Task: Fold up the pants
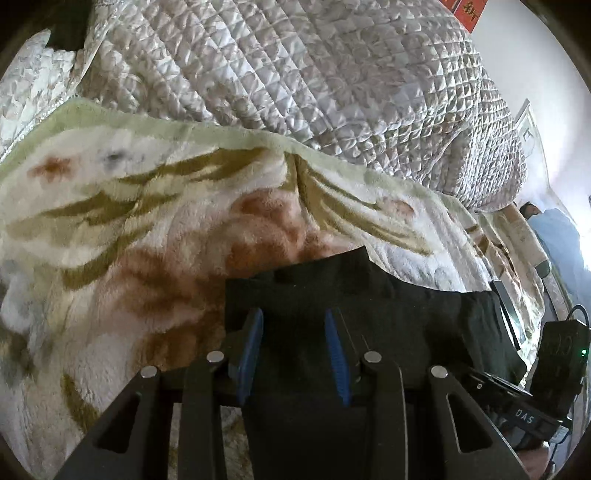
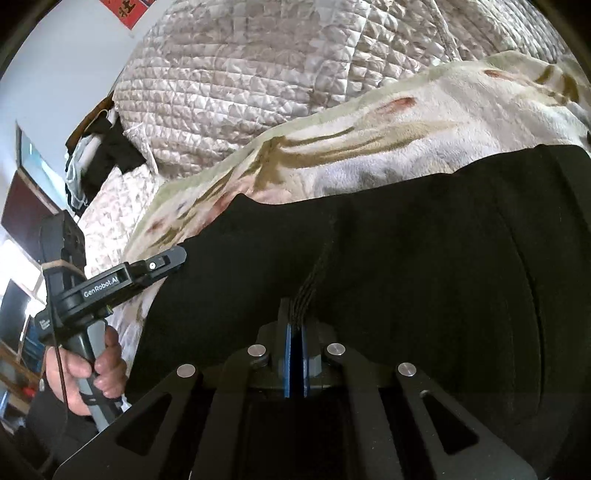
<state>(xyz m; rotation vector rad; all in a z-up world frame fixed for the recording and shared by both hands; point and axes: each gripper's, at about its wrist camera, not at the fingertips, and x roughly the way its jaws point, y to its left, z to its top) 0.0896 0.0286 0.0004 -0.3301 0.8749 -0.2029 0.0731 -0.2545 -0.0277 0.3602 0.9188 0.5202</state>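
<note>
Right gripper (image 2: 294, 354) clenched, blue pads pressed together on a ridge of the black fabric pants (image 2: 388, 266), pinched fold rising straight from the tips. Left gripper (image 1: 293, 332) part-open, blue pads (image 1: 334, 350) standing apart over black cloth; pants fabric lies between and under the fingers, but contact with the pads cannot be told from either view, so grip unclear. Left gripper also seen in the right wrist view (image 2: 173, 258), tip at the left edge of the pants, handle wrapped by a person's hand (image 2: 92, 373). Pants spread flat on a fluffy cream blanket with olive and rust leaf pattern (image 1: 147, 229), near the blanket's near edge, far hem running roughly parallel to the blanket's far border. Beyond the blanket's far edge, a bunched silver-grey quilted bedspread (image 1: 314, 85), touching the blanket along that border. Red paper sign (image 2: 125, 11) on the white wall behind the quilt. Dark clothes pile (image 2: 107, 147) at the quilt's left end in the right wrist view.
</note>
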